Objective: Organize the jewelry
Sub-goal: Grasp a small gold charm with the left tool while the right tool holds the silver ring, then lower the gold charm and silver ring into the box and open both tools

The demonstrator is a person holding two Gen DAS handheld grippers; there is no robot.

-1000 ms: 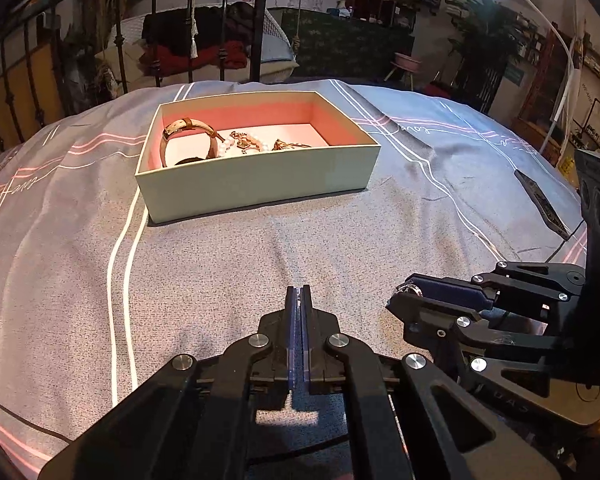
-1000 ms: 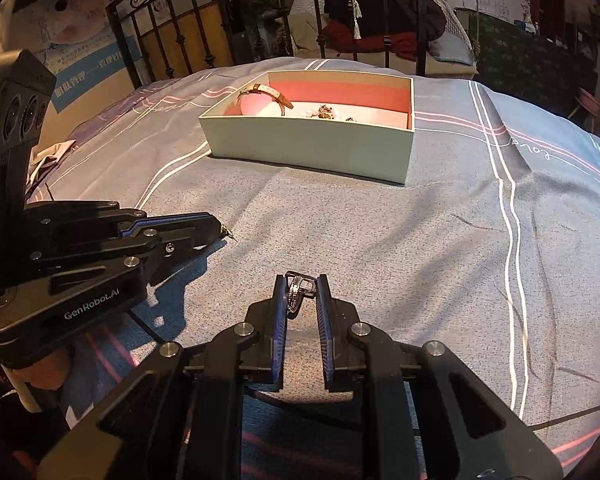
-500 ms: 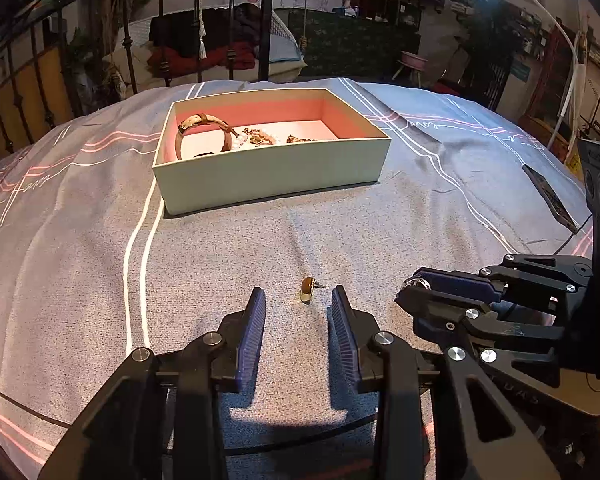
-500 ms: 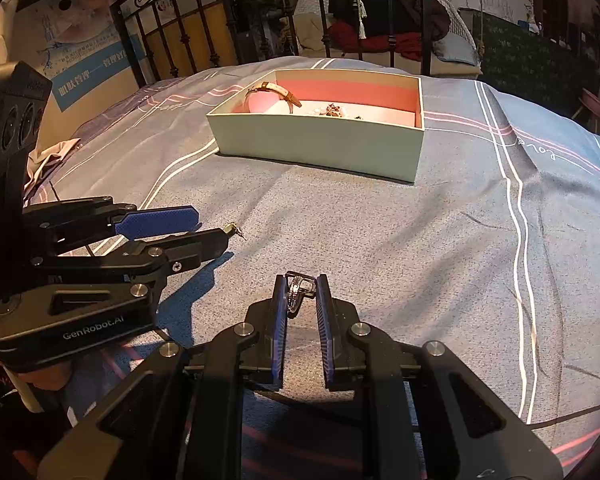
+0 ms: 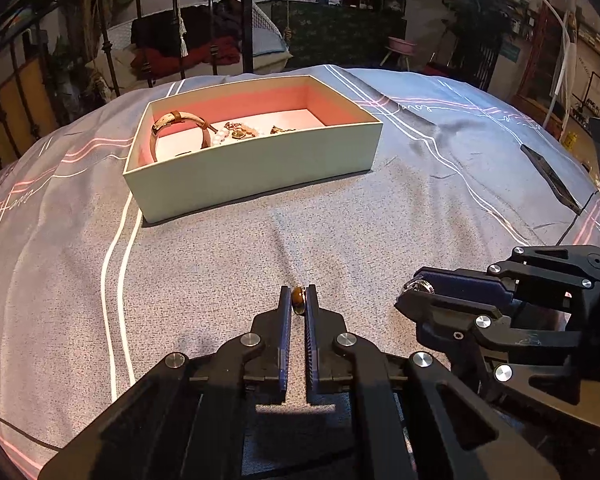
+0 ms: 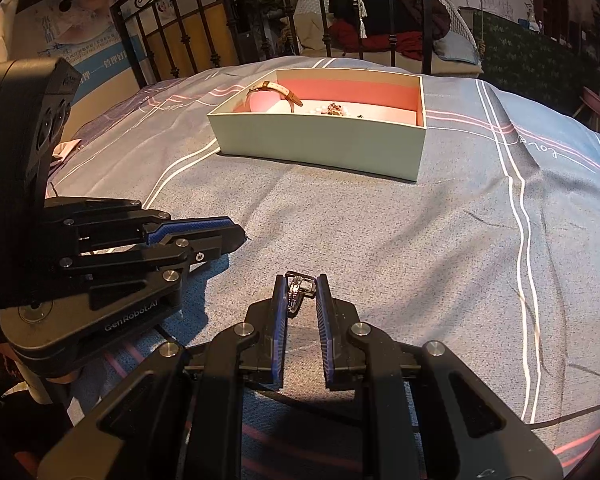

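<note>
A pale green box with a pink inside sits on the bed and holds a strap watch and small jewelry pieces. My left gripper is shut on a small amber earring close above the bedspread, well short of the box. My right gripper is shut on a silver ring; it shows at the right of the left wrist view. In the right wrist view the box lies ahead and the left gripper is at the left.
The grey-blue bedspread with white and pink stripes covers the bed. A dark flat object lies at the right. A black metal bed rail stands behind the box, with clothes and furniture beyond.
My left gripper opened, showing the amber earring on the bedspread, then closed on it. My right gripper has kept hold of the silver ring and barely moved.
</note>
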